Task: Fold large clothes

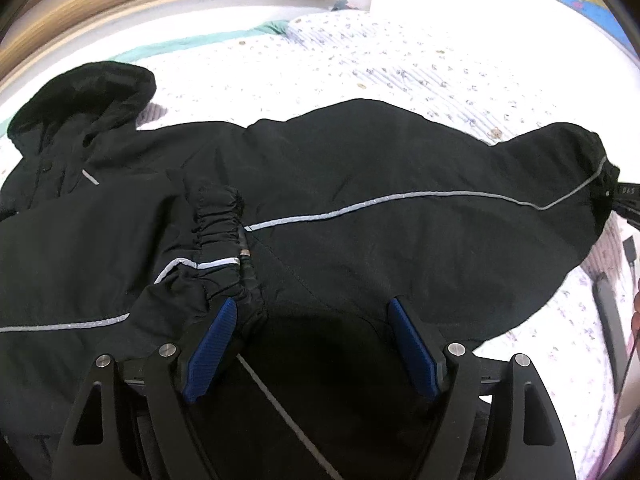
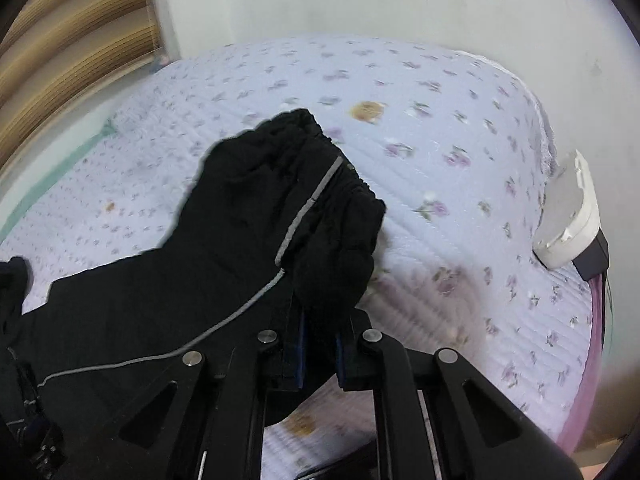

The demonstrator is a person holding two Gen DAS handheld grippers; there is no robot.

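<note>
A large black jacket [image 1: 360, 184] with thin grey reflective piping lies spread on the bed. Its hood [image 1: 80, 96] is at the far left. One sleeve is folded across the body, its gathered cuff [image 1: 224, 236] just ahead of my left gripper [image 1: 312, 320], which is open with blue pads above the jacket. The left pad [image 1: 212, 352] touches the cuff. My right gripper [image 2: 320, 344] is shut on the other sleeve [image 2: 280, 216] near its cuff and holds it raised above the bed. That sleeve end also shows in the left wrist view [image 1: 580, 176].
The bed [image 2: 460, 140] has a white quilt with small purple flowers. A white device with a black plug [image 2: 568, 220] lies at its right edge. A wooden blind [image 2: 72, 40] and a wall stand behind. A teal cloth strip [image 1: 192, 40] runs along the far bed edge.
</note>
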